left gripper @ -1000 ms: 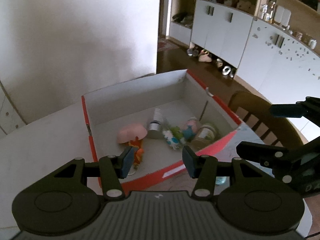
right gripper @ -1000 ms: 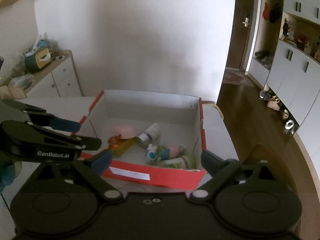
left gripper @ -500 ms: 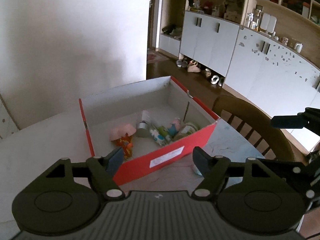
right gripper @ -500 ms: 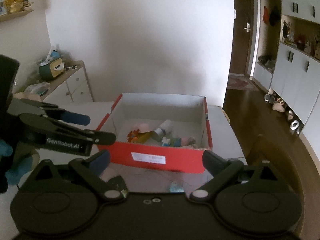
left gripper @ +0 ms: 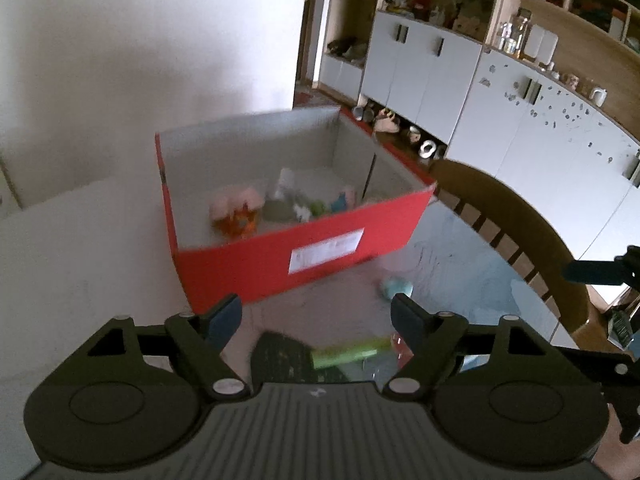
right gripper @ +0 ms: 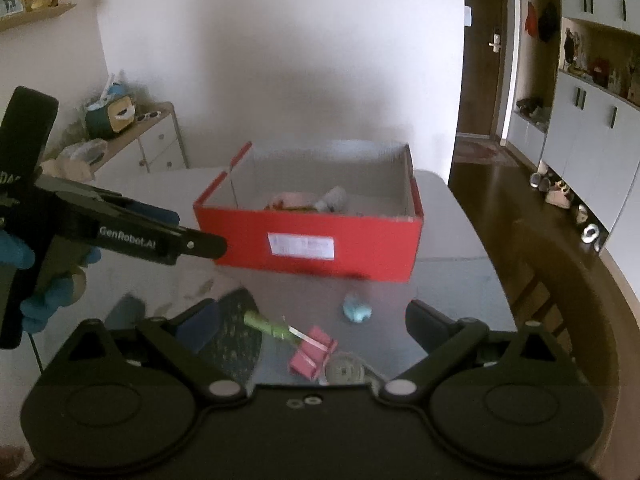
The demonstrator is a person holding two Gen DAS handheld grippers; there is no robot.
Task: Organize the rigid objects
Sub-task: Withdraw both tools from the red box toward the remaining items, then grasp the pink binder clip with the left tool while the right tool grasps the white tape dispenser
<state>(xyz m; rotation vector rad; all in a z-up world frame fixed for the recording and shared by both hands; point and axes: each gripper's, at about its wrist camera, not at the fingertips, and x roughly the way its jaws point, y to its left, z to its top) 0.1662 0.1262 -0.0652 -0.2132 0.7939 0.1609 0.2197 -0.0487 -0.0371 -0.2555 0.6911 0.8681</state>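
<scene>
Left wrist view: the left gripper (left gripper: 316,316) hangs over the table (left gripper: 72,264) with its jaws spread wide and nothing between the pads; they have just been opening. Ahead stands the red box (left gripper: 304,256), open at the top, with a blurred heap of small toys (left gripper: 280,204) on its floor. On the table in front of the box lie a light blue object (left gripper: 396,287), a green stick (left gripper: 348,350) and a dark flat piece (left gripper: 280,356), the last two just below the fingers. A wooden chair (left gripper: 520,216) stands to the right.

In the right wrist view, the right gripper (right gripper: 312,320) is also wide open and empty. A pink object (right gripper: 312,354) lies near the green stick, touching a round clear piece (right gripper: 344,372). A blue-gloved hand (right gripper: 48,296) holds the left tool.
</scene>
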